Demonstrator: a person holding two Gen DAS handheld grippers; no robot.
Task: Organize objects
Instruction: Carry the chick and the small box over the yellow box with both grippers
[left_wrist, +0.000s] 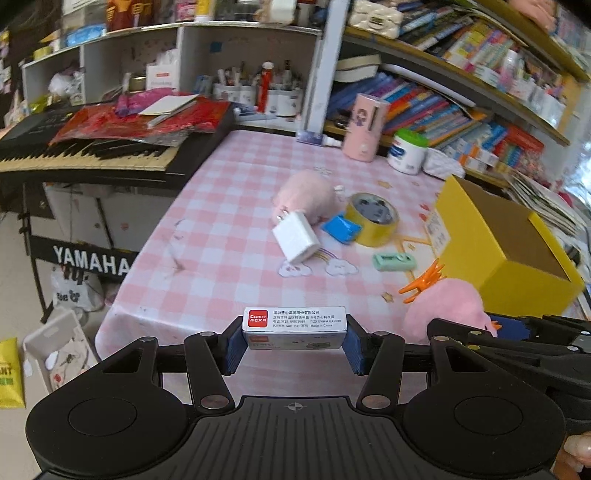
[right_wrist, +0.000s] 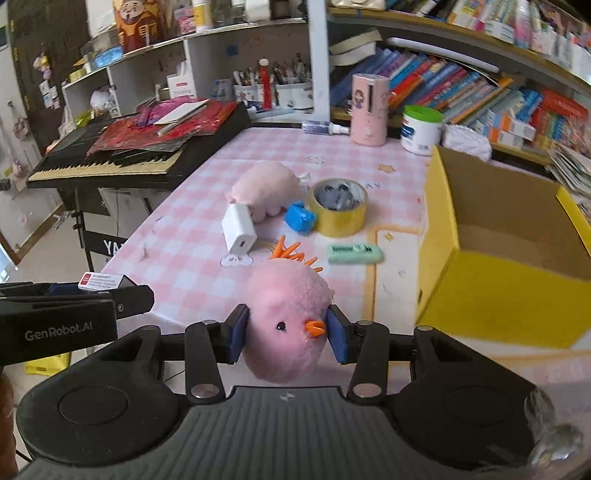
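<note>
My left gripper (left_wrist: 293, 341) is shut on a small white staple box (left_wrist: 294, 326) with a red label, held above the near edge of the pink checked table (left_wrist: 207, 236). My right gripper (right_wrist: 288, 332) is shut on a pink plush chick (right_wrist: 286, 321) with an orange beak and orange comb. In the left wrist view the chick (left_wrist: 447, 310) shows at the right, beside the right gripper's black body. The left gripper with its box (right_wrist: 101, 282) shows at the left of the right wrist view. An open yellow cardboard box (right_wrist: 502, 280) stands to the right.
On the table lie a white charger (left_wrist: 297, 238), a pale pink plush (left_wrist: 304, 197), a blue clip (left_wrist: 341, 229), a yellow tape roll (left_wrist: 373, 219) and a green eraser-like piece (left_wrist: 393, 260). A keyboard (left_wrist: 85, 155) stands left; bookshelves (left_wrist: 461, 92) fill the back.
</note>
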